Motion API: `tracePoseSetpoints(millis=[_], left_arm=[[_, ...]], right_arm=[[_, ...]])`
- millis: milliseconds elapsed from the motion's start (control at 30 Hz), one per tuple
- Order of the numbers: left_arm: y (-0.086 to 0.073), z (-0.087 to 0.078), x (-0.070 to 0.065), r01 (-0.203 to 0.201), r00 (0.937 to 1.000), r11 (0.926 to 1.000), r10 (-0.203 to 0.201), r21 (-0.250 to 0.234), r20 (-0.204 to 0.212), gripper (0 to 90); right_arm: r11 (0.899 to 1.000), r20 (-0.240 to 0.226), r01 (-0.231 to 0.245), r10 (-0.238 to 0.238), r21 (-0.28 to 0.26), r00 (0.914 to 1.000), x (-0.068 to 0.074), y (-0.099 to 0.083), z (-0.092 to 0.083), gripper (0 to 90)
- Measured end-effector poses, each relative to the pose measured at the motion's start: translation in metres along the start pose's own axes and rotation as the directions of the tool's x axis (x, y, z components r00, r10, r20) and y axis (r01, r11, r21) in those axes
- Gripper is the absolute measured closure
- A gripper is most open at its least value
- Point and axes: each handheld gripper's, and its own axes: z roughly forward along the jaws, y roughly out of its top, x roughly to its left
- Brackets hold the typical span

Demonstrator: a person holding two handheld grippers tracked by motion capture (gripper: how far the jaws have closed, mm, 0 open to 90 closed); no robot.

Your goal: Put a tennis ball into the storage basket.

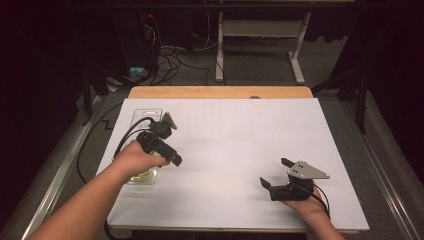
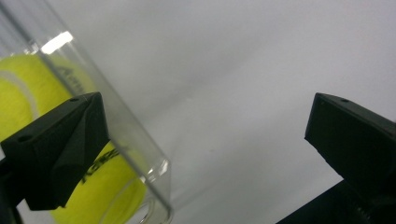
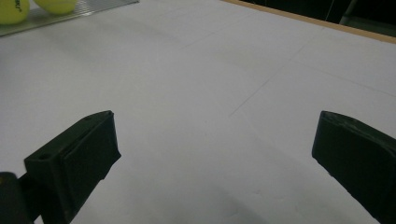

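Note:
A clear plastic tube lies lengthwise at the left of the white sheet, with a yellow tennis ball inside near its close end. My left gripper is held over the tube. In the left gripper view, my left gripper is open, its left jaw in front of the tube and its tennis balls, with nothing between the jaws. My right gripper is open low over the sheet at the front right. The right gripper view shows my right gripper and, far off, two tennis balls.
The sheet covers a wooden table whose bare strip shows at the far edge. A cable trails off the left side from my left gripper. Beyond the table stand desk legs and tangled cables on a dark floor.

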Motion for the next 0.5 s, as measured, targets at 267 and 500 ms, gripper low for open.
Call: tracePoseSetpoints(millis=[267, 500], left_arm=[[0.014, 0.017, -0.027, -0.043, 0.9981, 0.9954, 0.047, -0.086, 0.040, 0.6], [0.009, 0.044, -0.033, -0.018, 0.9934, 0.9604, 0.048, -0.278, 0.104, 0.6]], right_arm=[[1.000, 0.013, 0.003, -0.003, -0.006, 0.9999, 0.001, 0.002, -0.005, 0.3], [1.000, 0.023, -0.010, 0.011, -0.020, 0.9997, -0.002, 0.002, -0.010, 0.2]])
